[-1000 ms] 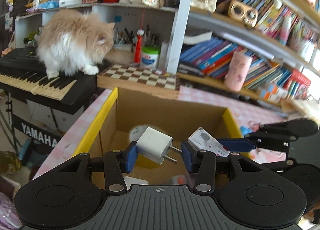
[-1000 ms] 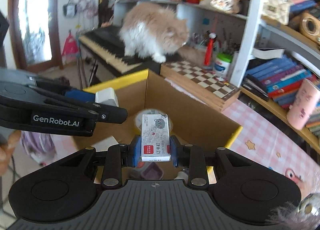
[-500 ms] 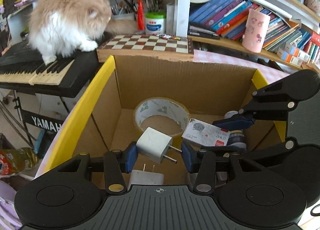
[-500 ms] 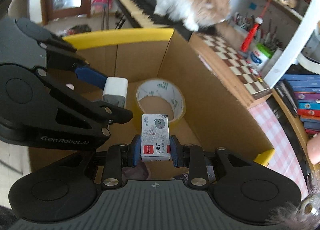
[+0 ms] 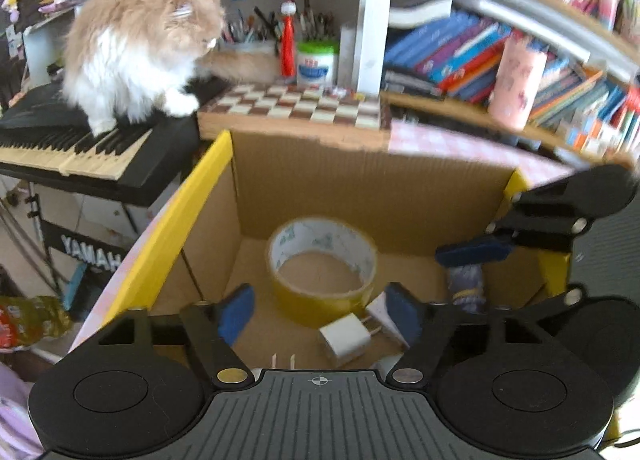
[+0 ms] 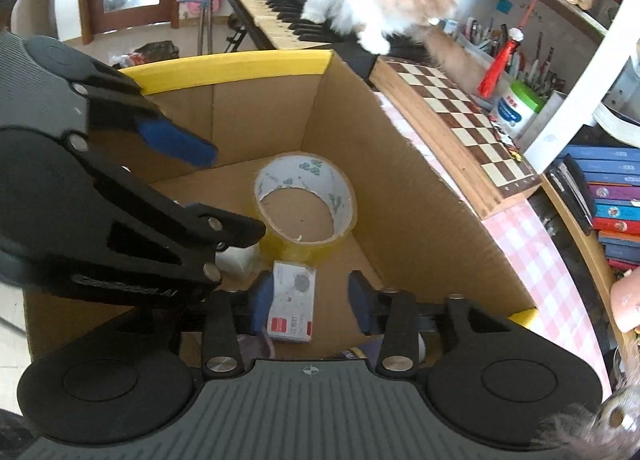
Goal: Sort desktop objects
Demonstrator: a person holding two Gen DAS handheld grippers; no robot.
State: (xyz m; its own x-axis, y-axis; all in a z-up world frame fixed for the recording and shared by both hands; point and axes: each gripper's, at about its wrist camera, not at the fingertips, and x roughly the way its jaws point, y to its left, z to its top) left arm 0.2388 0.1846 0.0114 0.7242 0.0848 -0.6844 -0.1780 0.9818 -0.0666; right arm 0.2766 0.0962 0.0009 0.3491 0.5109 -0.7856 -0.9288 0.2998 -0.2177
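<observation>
1. Fingers of the left gripper (image 5: 316, 314): opening, now spread wide, holding nothing. The white USB charger (image 5: 347, 340), clamped between them a second ago, lies loose below on the floor of the cardboard box (image 5: 360, 188), prongs toward the right pad.
2. Fingers of the right gripper (image 6: 310, 300): opening, only partly parted. The staple box (image 6: 292, 308), pinched a half second ago, sits between the pads close against the left one, seemingly released; whether it has landed cannot be told.
3. Meaning for the task: both items are delivered into the box together; this pair looks sorted, and both grippers are free to lift out for the next objects.
4. Box contents: roll of yellow tape (image 5: 324, 272) standing flat mid-floor, touching or just beside the charger; a second white plug (image 5: 284, 362) near the front edge; a small bottle-like item (image 5: 466, 284), blurred.
5. Surroundings: long-haired cat (image 5: 136, 56) on the piano keyboard (image 5: 80, 148), chessboard (image 5: 296, 106) behind the box, pink checked tabletop (image 6: 536, 244), bookshelves.
6. Obstructions: the two grippers crowd each other inside the box; box walls hem both in.
</observation>
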